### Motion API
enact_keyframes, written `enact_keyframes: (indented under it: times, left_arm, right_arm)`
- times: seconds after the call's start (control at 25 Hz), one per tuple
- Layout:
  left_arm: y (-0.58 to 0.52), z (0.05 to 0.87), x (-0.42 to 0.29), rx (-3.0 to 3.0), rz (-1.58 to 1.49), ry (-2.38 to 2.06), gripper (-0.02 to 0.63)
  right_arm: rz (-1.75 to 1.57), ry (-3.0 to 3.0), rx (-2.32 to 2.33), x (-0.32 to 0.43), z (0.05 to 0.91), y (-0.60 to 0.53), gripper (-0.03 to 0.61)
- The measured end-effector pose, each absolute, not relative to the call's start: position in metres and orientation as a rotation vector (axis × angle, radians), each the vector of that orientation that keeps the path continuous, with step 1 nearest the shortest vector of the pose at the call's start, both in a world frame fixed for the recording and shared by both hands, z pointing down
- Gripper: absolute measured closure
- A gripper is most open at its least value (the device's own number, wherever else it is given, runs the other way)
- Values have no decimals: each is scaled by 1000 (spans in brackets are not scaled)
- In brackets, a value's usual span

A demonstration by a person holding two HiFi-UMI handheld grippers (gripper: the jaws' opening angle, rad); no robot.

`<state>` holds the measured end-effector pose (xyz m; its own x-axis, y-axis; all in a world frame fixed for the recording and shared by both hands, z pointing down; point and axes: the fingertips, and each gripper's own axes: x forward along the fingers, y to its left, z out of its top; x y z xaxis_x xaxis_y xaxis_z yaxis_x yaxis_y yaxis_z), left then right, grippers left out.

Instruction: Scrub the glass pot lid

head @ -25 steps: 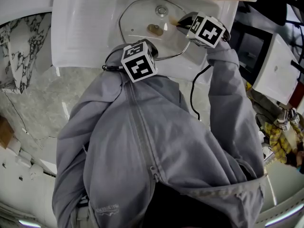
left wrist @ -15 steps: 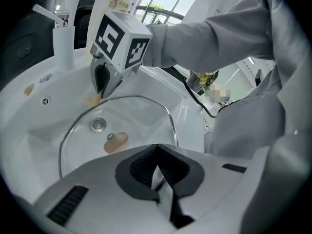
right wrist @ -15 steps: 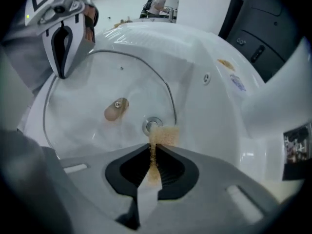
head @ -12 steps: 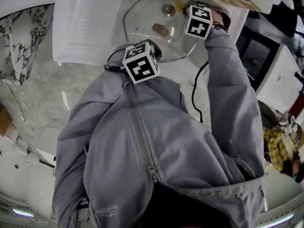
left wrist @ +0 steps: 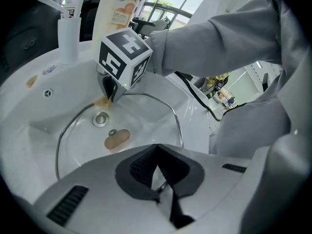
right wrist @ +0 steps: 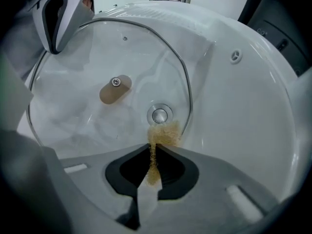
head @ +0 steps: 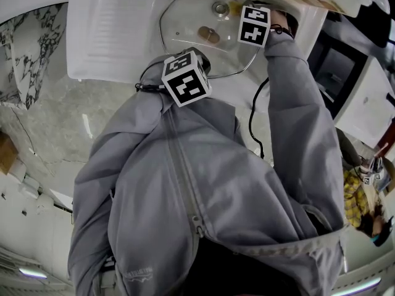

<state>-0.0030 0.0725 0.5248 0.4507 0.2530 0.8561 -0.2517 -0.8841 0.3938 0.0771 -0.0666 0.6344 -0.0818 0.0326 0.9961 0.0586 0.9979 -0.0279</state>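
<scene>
The glass pot lid [head: 185,23] lies in the white sink [head: 111,29], its tan knob [left wrist: 117,139] facing up. My left gripper [left wrist: 157,172] is shut on the lid's metal rim at the near edge. In the right gripper view the same lid [right wrist: 97,57] fills the basin, and my left gripper [right wrist: 53,48] shows at its far left rim. My right gripper [right wrist: 153,152] is shut on a tan scouring pad [right wrist: 165,133]. The pad presses on the lid's rim beside the drain [right wrist: 160,115]. From the left gripper view, my right gripper [left wrist: 108,99] points down at the lid's far edge.
A white tap [left wrist: 68,33] and a soap bottle [left wrist: 117,9] stand behind the basin. An overflow hole [right wrist: 236,56] sits in the basin wall. A marble counter [head: 49,122] lies left of the sink. A black cable [head: 252,122] hangs by my right sleeve.
My right gripper has carried the pad from the lid's right side to its far edge by the drain. The left gripper has kept its hold on the rim.
</scene>
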Motion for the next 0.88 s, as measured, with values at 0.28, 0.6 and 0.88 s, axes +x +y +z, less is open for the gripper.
enact_keyframes:
  times: [0.28,0.6,0.88]
  left_arm:
    - [70,526,-2,2226,1448,-25,607]
    - [69,526,-1,2240,1483,-46,607]
    - [68,525,0,2239,1495,-63,607]
  right_arm:
    - [19,-1624,-79,83,630,-56,549]
    - [115,-1589,-107,92,616,-21,549]
    - [198,-1601,-126,94,596,16,549]
